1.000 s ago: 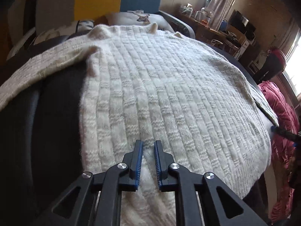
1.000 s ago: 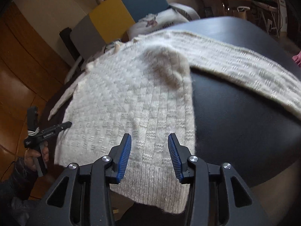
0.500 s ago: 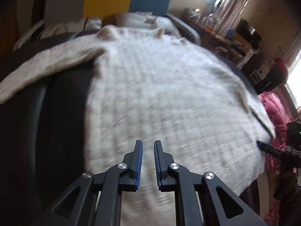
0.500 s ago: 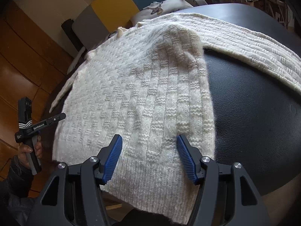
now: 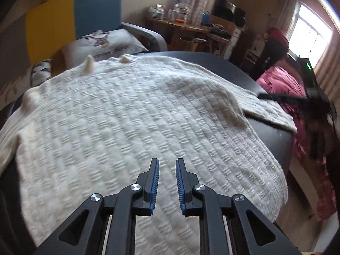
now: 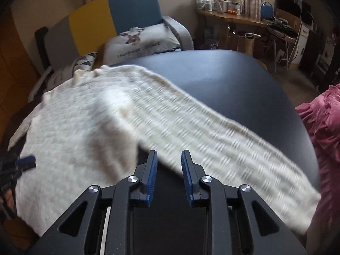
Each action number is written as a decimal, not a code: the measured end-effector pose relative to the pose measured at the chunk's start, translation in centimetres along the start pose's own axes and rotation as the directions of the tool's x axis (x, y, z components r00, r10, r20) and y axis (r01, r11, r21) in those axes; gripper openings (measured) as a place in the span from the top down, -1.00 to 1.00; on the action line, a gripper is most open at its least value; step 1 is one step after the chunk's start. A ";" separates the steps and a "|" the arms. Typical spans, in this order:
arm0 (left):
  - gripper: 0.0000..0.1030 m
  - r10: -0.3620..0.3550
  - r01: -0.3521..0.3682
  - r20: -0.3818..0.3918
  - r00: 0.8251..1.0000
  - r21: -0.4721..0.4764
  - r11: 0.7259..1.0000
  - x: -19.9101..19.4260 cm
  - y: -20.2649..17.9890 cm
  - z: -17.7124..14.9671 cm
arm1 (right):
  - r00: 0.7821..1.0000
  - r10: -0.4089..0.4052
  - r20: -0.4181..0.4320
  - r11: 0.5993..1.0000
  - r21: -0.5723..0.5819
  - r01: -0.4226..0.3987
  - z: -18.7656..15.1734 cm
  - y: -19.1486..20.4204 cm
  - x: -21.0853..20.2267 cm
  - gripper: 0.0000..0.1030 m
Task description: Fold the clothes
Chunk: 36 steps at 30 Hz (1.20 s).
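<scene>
A lived-in room; a dark counter (image 6: 233, 80) carries a cream knit sweater (image 5: 119, 127), spread flat and unfolded, one sleeve (image 6: 212, 136) stretched sideways. Left tool (image 5: 166, 165) opening, right tool (image 6: 169, 159) closing, both empty above it.

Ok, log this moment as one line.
garment: white knit sweater flat on dark table | left gripper: opening, empty | right gripper: closing, empty, over sleeve
</scene>
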<state>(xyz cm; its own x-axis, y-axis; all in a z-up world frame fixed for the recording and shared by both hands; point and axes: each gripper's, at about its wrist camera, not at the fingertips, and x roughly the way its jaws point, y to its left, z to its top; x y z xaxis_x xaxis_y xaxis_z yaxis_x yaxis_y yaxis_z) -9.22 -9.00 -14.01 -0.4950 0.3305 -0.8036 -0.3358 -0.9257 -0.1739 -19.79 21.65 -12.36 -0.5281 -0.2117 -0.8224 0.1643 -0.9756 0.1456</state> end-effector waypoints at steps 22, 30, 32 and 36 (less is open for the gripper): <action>0.70 -0.102 0.099 -0.045 0.994 -0.053 0.994 2.8 1.4 -1.6 | 0.942 -0.329 -0.061 0.935 -0.163 0.316 7.0 -5.5 10.9 -0.56; 0.70 -0.116 0.112 -0.043 0.992 -0.091 0.990 2.2 2.0 -1.3 | 0.950 -0.308 -0.058 0.945 -0.132 0.298 7.0 -5.0 7.8 -0.42; 0.70 -0.100 0.097 -0.049 0.994 -0.068 0.993 2.4 1.6 -1.3 | 0.949 -0.308 -0.062 0.944 -0.145 0.297 6.6 -4.5 7.6 -0.42; 0.70 -0.074 0.072 -0.058 0.996 -0.025 0.997 2.7 1.0 -1.4 | 0.940 -0.322 -0.114 0.944 -0.115 0.309 6.5 -6.2 9.6 -0.43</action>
<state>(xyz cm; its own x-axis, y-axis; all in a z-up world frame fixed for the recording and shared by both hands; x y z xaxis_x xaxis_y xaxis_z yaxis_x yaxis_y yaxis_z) -9.75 -9.33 -17.12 -0.4217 0.3865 -0.8203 -0.3509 -0.9037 -0.2454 -31.32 25.24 -17.57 -0.4546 0.1214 -0.8824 0.0882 -0.9797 -0.1802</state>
